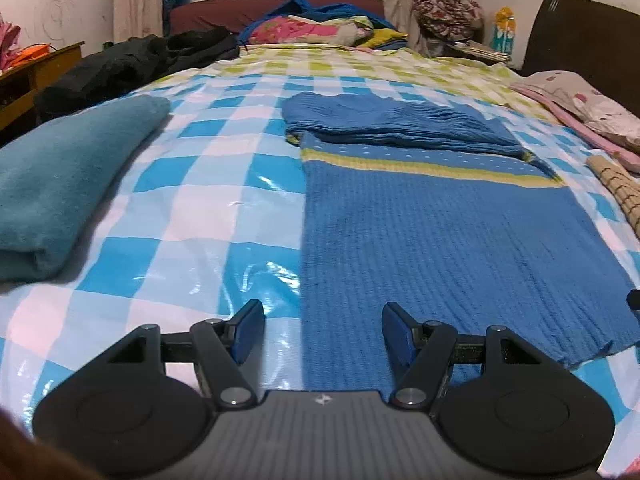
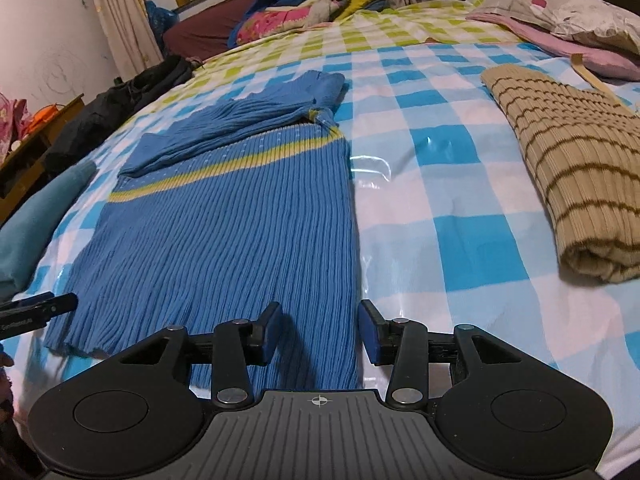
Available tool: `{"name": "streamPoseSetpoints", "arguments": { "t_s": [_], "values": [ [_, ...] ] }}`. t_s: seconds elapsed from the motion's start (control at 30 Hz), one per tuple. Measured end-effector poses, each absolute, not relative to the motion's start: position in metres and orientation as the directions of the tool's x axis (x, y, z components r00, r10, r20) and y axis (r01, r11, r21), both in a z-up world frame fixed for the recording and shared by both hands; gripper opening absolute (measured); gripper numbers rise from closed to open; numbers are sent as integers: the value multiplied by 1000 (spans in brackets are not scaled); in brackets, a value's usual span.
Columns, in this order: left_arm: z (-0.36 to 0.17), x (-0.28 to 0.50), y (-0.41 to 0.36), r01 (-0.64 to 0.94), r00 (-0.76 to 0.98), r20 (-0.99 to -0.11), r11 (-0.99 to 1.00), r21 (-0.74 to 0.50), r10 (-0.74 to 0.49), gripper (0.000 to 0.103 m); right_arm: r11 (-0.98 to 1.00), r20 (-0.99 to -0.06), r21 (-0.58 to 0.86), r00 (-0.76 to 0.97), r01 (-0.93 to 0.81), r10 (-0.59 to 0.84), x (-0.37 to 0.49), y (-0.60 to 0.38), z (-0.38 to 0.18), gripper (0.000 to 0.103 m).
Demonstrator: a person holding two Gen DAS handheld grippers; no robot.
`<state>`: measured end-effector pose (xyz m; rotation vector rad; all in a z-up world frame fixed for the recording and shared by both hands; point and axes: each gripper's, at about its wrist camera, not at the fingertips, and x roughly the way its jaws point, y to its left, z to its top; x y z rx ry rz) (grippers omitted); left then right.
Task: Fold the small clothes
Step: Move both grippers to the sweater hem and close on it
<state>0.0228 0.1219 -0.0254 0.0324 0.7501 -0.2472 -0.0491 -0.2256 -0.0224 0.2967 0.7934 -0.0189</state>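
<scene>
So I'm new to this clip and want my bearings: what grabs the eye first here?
The blue sweater with a yellow stripe lies flat mid-bed on a shiny blue-and-white checked sheet, its sleeves folded across the top. A folded teal cloth lies to its left and a rolled tan striped knit to its right. The left gripper and right gripper hang open at the sweater's near hem corners.

Teal folded cloth (image 1: 60, 184) cut by left edge; striped beige knit (image 1: 618, 196) mostly cropped, perhaps folded.
</scene>
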Motion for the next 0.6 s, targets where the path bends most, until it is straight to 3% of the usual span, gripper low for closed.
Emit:
{"name": "streamPoseSetpoints", "arguments": {
  "t_s": [0.6],
  "values": [
    [-27, 20, 121, 256, 676, -685, 958, -128, -272, 52, 913, -679, 393, 703, 107, 210, -56, -227, -25, 40]
  ]
}}
